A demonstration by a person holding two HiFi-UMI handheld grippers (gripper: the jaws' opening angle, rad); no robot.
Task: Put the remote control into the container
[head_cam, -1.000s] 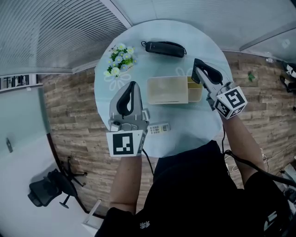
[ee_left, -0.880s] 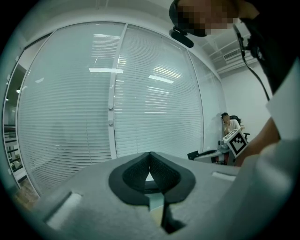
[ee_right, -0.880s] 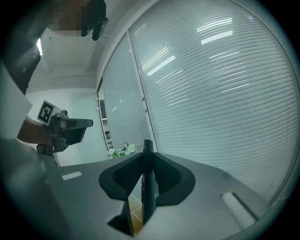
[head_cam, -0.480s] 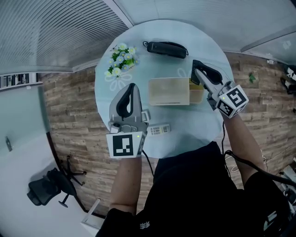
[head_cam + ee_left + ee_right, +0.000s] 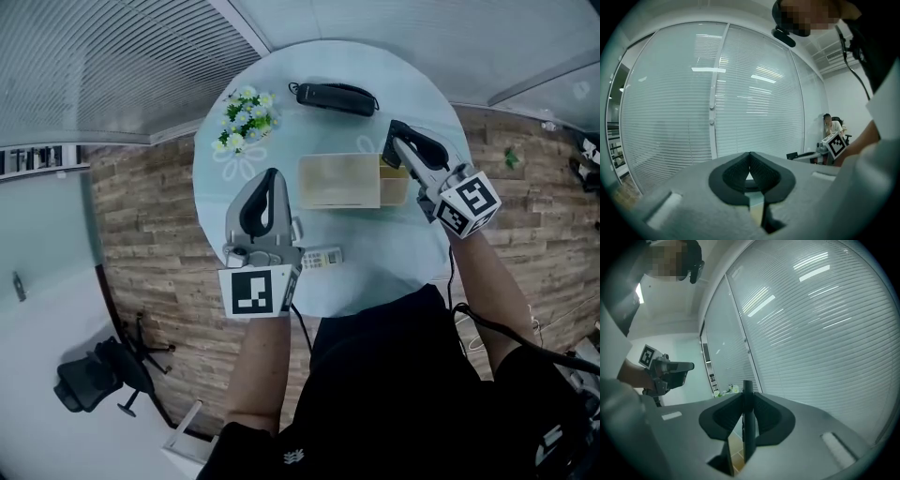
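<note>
Lowest in the head view, the person's dark top (image 5: 403, 394) fills the bottom of the frame, with both forearms reaching up toward a round, pale table (image 5: 384, 248). At centre left the left gripper (image 5: 270, 173) hangs over the near part of the table, its jaws pressed together with nothing between them. The pale remote control (image 5: 322, 257) lies flat on the tabletop just beside that gripper's body, outside the container (image 5: 339, 180). The container is a tan rectangular box in the middle of the table. At its right end the right gripper (image 5: 396, 131) is clenched on a thin dark slab (image 5: 748, 423) held on edge; what the slab is cannot be told. Farther up the table, a small bunch of white and green flowers (image 5: 246, 120) sits at the upper left and a black handset-like thing (image 5: 335, 97) lies near the far rim. The floor (image 5: 150, 206) around the table is wood plank. An office chair (image 5: 94, 386) lies at the lower left, and slatted blinds (image 5: 103, 66) behind glass line the top of the frame.
</note>
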